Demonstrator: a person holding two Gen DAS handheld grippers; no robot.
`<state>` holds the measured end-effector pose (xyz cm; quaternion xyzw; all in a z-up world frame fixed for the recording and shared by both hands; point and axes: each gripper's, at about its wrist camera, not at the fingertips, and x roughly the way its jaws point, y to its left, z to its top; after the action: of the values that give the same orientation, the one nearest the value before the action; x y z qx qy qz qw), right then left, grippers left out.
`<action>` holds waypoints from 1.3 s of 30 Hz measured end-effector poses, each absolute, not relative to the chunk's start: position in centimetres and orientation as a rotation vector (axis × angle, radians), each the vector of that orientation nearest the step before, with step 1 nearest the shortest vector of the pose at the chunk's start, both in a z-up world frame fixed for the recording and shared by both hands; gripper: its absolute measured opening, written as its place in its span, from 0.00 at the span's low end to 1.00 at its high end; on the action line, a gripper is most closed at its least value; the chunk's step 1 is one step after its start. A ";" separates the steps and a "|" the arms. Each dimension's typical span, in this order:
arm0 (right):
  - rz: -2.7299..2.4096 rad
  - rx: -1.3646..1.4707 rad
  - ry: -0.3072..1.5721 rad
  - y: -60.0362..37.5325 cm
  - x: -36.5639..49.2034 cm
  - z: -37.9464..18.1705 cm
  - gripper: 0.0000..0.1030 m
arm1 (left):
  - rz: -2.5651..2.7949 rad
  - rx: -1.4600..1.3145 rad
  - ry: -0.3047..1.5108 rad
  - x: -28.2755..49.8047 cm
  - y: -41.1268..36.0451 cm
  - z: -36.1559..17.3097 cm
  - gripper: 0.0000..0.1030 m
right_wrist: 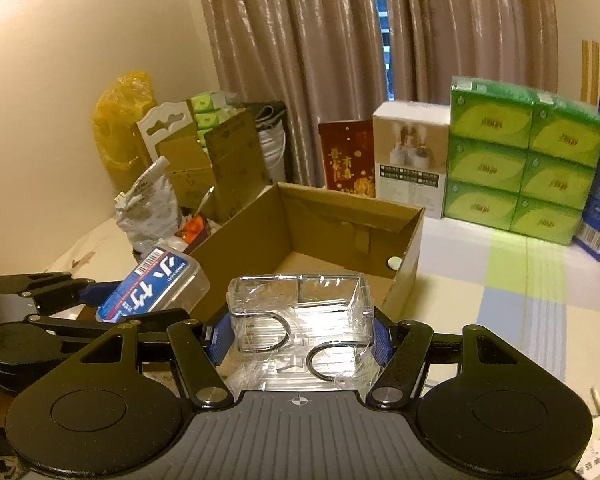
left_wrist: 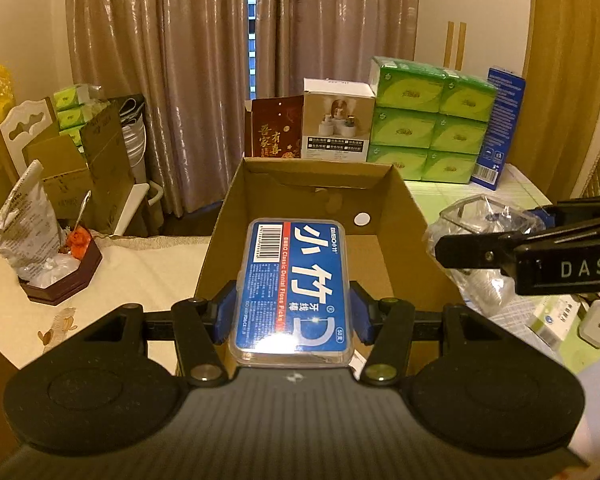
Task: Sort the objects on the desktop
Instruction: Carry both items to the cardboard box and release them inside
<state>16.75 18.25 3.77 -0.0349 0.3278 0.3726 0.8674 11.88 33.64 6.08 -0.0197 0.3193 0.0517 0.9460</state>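
above the near edge of the open cardboard box [left_wrist: 312, 216] a blue dental floss pick case [left_wrist: 296, 288] is held flat, label up, clamped at its two long sides by the blue pads of the left gripper [left_wrist: 292, 312]. the case is seen partly over the box interior, its far end pointing toward the far wall of the box. a small white round sticker [left_wrist: 361, 219] is seen on the box's inner right wall. in the right wrist view a clear plastic-wrapped wire rack [right_wrist: 300, 320] is clamped between the blue pads of the right gripper [right_wrist: 302, 338], held just near of the box's near right corner [right_wrist: 396, 304]. the left gripper with the floss case [right_wrist: 156, 288] is seen to the left of it, at the box's near left side. at the far side of the table a stack of green tissue packs [left_wrist: 432, 120] is set, with a white product box [left_wrist: 336, 120] and a red card [left_wrist: 278, 128] to its left and a blue carton [left_wrist: 500, 124] to its right. a dark tray with crumpled bags [left_wrist: 56, 264] is seen at the left on the pale tablecloth [left_wrist: 120, 280].
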 end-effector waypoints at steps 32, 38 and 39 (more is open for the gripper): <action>0.721 0.050 0.657 15.5 16.2 3.8 0.92 | 0.132 -0.097 0.627 9.6 36.0 4.9 0.60; 0.664 0.084 0.688 10.7 13.7 3.8 0.95 | 0.129 -0.108 0.619 7.6 34.2 5.9 0.67; 0.655 0.085 0.692 9.8 13.2 3.8 0.95 | 0.127 -0.107 0.621 7.2 33.8 6.0 0.70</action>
<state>13.19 9.76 3.79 0.0409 0.3329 0.3152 0.8878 7.22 33.79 6.05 -0.0524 0.3052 0.0623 0.9488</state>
